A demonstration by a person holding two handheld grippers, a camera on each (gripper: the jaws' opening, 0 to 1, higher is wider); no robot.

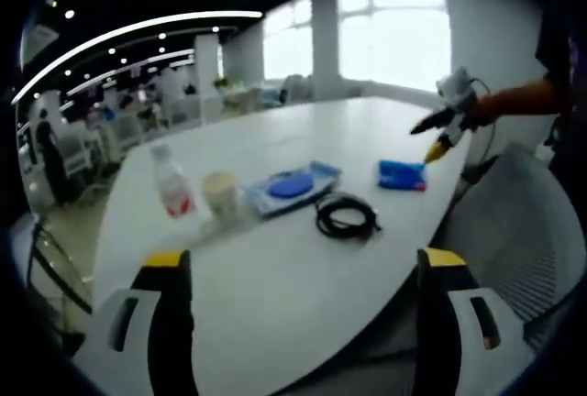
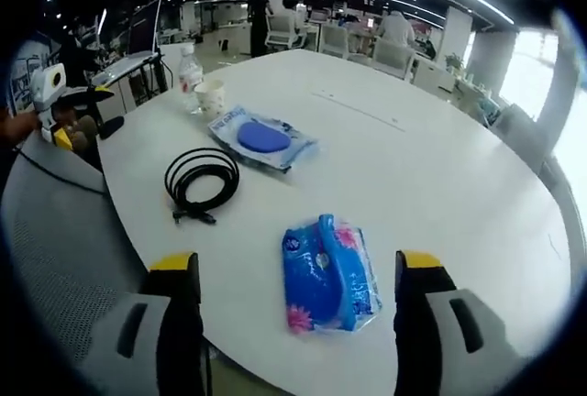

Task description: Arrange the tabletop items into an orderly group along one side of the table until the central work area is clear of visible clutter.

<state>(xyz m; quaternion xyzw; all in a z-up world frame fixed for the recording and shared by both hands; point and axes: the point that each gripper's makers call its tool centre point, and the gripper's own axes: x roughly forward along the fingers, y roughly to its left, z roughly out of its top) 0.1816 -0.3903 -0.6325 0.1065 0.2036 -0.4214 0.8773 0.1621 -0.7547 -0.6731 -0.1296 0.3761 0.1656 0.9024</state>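
While both grippers are held with jaws apart and nothing between them, the right gripper (image 2: 298, 272) is poised just before the tissue pack (image 2: 328, 274) on the tabletop (image 2: 440, 167). Beyond lie a cable (image 2: 201, 181), pouch (image 2: 262, 138), cup (image 2: 210, 99) and bottle (image 2: 190, 73). The left gripper (image 1: 305, 263) is held over the tabletop's near edge.

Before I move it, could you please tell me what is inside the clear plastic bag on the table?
Inside the clear plastic bag lies a flat, round blue item, visible through the plastic. What the item is, and whether anything sits beneath it, cannot be seen.
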